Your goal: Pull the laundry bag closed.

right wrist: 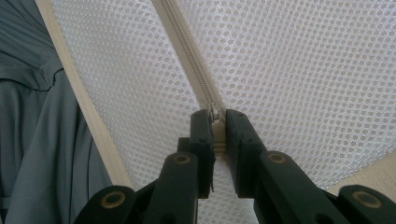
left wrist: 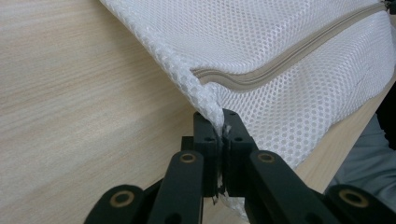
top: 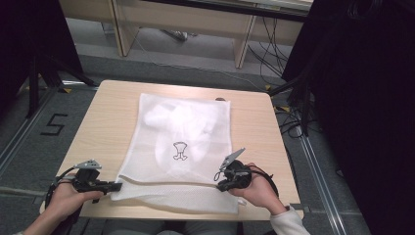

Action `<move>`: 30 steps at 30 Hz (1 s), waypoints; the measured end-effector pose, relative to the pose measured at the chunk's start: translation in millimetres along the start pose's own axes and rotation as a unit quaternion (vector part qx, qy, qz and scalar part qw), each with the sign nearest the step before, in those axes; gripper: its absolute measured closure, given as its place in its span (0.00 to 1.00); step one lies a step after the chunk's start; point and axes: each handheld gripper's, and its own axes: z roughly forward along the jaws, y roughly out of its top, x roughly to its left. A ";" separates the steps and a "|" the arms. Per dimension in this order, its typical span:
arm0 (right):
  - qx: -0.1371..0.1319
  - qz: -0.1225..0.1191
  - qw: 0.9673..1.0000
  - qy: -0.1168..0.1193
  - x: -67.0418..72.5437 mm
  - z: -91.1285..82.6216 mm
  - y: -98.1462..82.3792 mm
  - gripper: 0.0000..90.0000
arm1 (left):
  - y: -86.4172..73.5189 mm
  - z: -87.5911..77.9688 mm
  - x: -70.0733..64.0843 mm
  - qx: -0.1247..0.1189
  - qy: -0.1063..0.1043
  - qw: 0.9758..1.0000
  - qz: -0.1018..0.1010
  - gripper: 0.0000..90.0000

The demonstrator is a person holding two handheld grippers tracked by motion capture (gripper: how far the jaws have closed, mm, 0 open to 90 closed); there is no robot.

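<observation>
The left gripper (left wrist: 222, 122) is clamped on the mesh laundry bag (top: 183, 132) corner, anchoring it on the counter (top: 105, 122); the right gripper (right wrist: 217, 116) pinches the zipper pull (right wrist: 214, 113), probably for sliding it.

One white mesh bag (top: 181, 142) lies on the one surface (top: 103, 127). It has one zipper (left wrist: 289, 58) and one printed mark (top: 180, 151). Two tools, left tool (top: 115, 186) and right tool (top: 220, 180), are near.

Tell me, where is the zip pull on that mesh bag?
In the right gripper view the zip pull sits between the right tongs, on the mesh bag's near edge.
</observation>
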 end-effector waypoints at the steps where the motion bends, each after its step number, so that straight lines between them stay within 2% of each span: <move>1: -0.001 -0.002 1.000 0.002 -0.7 0.1 -0.6 0.91 | 0.0 0.0 -0.1 0.000 0.002 1.000 0.001 0.96; 5: 0.012 0.001 1.000 -0.004 -1.7 -0.2 -3.4 0.91 | -0.1 -0.3 0.5 0.002 0.003 1.000 0.002 0.96; 6: 0.010 -0.004 1.000 -0.001 -3.6 0.2 -4.4 0.91 | -0.1 -0.2 0.6 0.002 0.002 1.000 0.001 0.96; 9: 0.012 0.009 1.000 -0.003 -4.1 -0.8 -7.4 0.91 | -0.1 -0.2 0.5 0.002 0.004 1.000 0.002 0.95; 16: 0.015 0.013 1.000 -0.007 -6.6 -1.3 -13.0 0.91 | -0.3 -0.1 0.4 0.000 0.007 1.000 0.000 0.96; 18: 0.015 0.018 1.000 -0.003 -6.9 -2.1 -15.0 0.91 | -0.9 1.0 0.1 -0.008 0.008 1.000 -0.002 0.96; 30: 0.016 0.022 1.000 -0.006 -8.3 -2.7 -18.7 0.91 | -1.2 1.4 0.3 -0.010 0.008 1.000 -0.003 0.95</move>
